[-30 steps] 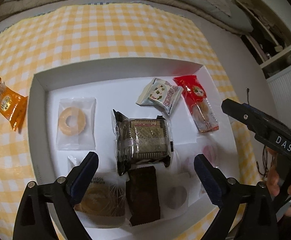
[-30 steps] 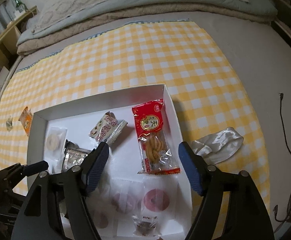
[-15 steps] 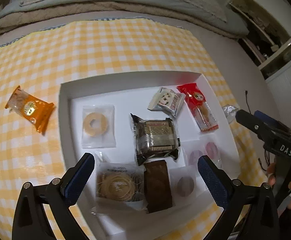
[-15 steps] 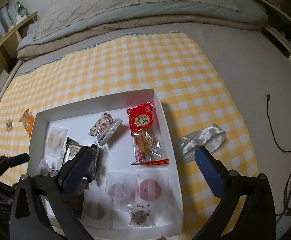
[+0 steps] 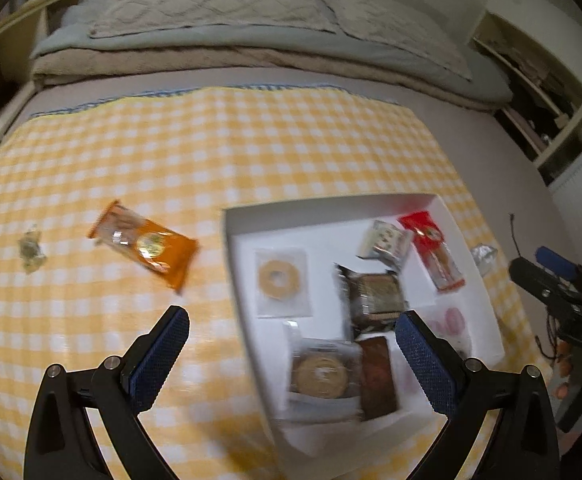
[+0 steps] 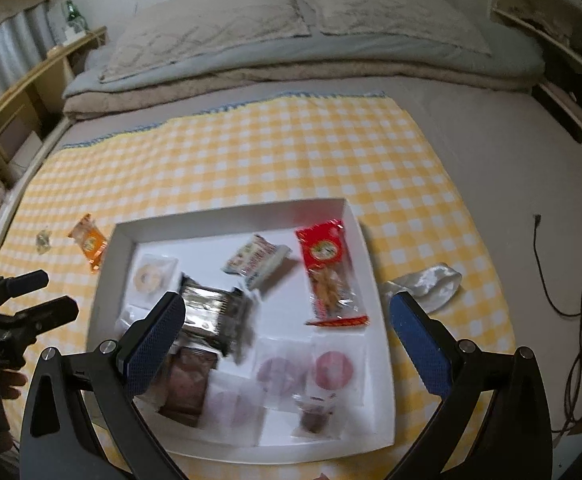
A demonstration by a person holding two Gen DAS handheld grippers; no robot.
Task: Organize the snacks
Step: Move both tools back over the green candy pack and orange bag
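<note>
The left gripper [image 5: 291,354] hangs above the checked cloth with its jaws spread wide and nothing between them; its left finger is over the bare cloth and its right finger over the near part of the white tray [image 5: 235,264]. The right gripper [image 6: 287,332] is likewise wide open and empty, poised over the tray's middle.

Inside the tray, in the right wrist view, a red packet [image 6: 329,272] lies along the right side, a pale striped packet [image 6: 255,261] sits just left of it, and a dark foil packet [image 6: 215,312] rests near the left finger. A clear-wrapped ring biscuit [image 6: 150,276] lies at the far left, a brown bar [image 6: 187,384] at the near left, and several pink round sweets [image 6: 331,368] in clear wrappers fill the near right.

Outside the tray, an orange packet [image 5: 145,246] lies on the yellow checked cloth [image 5: 211,152] to the left, well apart from the tray wall, and a small crumpled wrapper [image 5: 31,248] lies farther left. A silvery wrapper [image 6: 427,284] lies on the cloth just right of the tray. Folded bedding [image 6: 291,52] fills the far side.
</note>
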